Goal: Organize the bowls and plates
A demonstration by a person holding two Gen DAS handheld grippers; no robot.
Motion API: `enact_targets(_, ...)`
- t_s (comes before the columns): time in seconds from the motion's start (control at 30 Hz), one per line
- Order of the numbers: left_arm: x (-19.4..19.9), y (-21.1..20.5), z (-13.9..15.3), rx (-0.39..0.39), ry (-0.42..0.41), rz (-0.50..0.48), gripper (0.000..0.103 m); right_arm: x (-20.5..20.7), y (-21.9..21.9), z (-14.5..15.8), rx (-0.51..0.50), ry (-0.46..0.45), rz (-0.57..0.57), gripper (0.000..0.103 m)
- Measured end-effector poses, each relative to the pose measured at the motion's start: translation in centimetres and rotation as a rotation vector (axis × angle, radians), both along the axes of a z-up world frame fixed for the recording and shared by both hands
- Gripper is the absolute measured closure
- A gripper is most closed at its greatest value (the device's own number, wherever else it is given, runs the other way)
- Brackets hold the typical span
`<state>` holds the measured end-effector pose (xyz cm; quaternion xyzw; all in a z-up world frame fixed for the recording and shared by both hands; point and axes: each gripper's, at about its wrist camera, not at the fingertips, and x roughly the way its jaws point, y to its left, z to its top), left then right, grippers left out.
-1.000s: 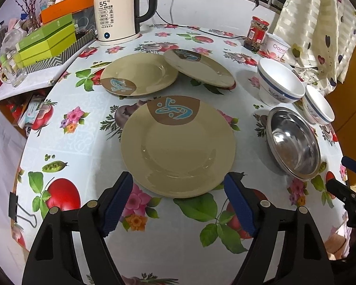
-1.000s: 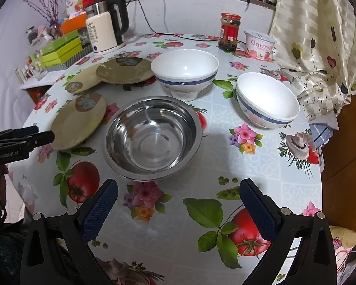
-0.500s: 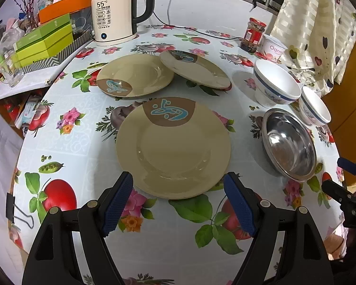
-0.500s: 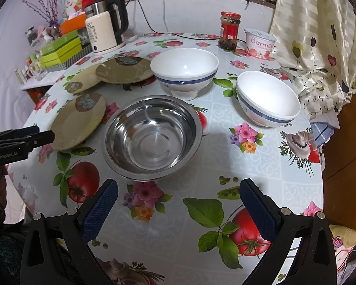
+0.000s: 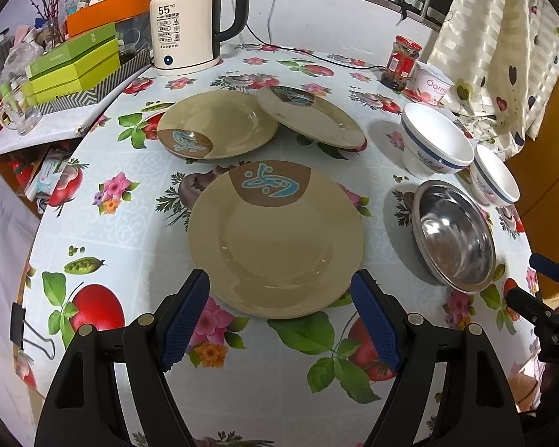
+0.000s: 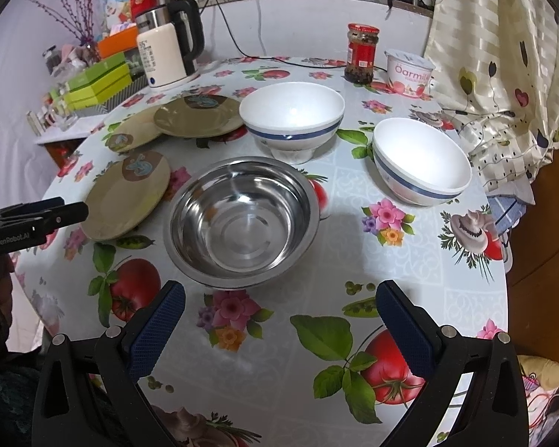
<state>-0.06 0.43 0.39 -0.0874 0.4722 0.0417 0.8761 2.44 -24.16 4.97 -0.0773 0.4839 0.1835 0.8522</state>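
Note:
Three tan plates with a brown-and-blue mark lie on the floral tablecloth: a near plate (image 5: 275, 240), a far left plate (image 5: 217, 123) and a far right plate (image 5: 311, 116) whose edge overlaps it. My left gripper (image 5: 279, 311) is open and empty, its fingers either side of the near plate's front rim. A steel bowl (image 6: 242, 219) sits just ahead of my open, empty right gripper (image 6: 279, 320). Two white bowls with a blue stripe stand behind it, one in the middle (image 6: 292, 117) and one to the right (image 6: 421, 164).
An electric kettle (image 5: 190, 18) with its cord, green boxes (image 5: 74, 63), a red-lidded jar (image 6: 361, 52) and a yogurt tub (image 6: 410, 72) stand along the far side. A curtain (image 6: 495, 56) hangs at the right. The table's edge (image 5: 37, 231) curves close on the left.
My left gripper has drawn back and shifted a little left, so the near plate sits farther ahead. The right gripper has hardly moved. Both stay open.

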Motion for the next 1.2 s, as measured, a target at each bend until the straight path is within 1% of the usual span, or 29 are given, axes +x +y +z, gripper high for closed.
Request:
enact_targets(0.47,0.1,0.1,0.1,-0.003,-0.002,0.001,0.024,0.2,0.1,0.6,-0.006,-0.039,-0.002,0.000)
enact_targets(0.9,0.1,0.0,0.1,-0.002,-0.004,-0.002,0.024,0.1,0.8,0.8,0.006,-0.026,0.028,0.000)
enact_targets(1.2,0.1,-0.1,0.0,-0.004,-0.006,-0.003,0.024,0.5,0.7,1.1,0.019,-0.027,0.016,0.000)
